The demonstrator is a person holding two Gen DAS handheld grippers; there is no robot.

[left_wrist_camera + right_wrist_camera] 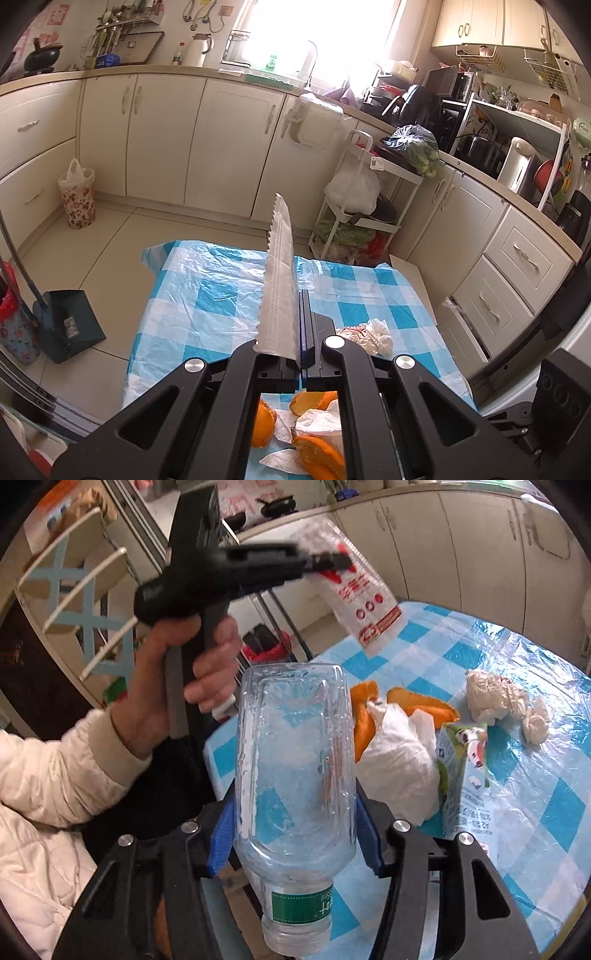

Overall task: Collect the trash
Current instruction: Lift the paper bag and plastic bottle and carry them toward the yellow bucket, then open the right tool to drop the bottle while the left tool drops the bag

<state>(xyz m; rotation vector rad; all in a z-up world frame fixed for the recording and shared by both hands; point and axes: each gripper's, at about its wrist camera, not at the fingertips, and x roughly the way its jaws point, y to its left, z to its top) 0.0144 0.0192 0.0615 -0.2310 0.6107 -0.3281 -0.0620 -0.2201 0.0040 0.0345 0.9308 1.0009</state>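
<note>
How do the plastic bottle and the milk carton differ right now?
The plastic bottle is clear and empty-looking; the milk carton is opaque printed card. The bottle is gripped between the right gripper pads, base pointing away from the camera; the carton is ungripped, on the checked tablecloth. The bottle is rounded, the carton boxy.

A: Layout on table (pixel 535 760)?
B: Peels (pixel 417 701) mid-table, tissue (pixel 399 768) heaped on them, carton (pixel 461 771) touching tissue's right side. Wad (pixel 498 698) farther right, apart.
A: Grippers?
B: Bottle (pixel 295 775) between right gripper (pixel 295 830) jaws, cap end nearest camera. Bag (pixel 354 590) pinched in left gripper (pixel 325 563), hanging over table's far-left edge.
</note>
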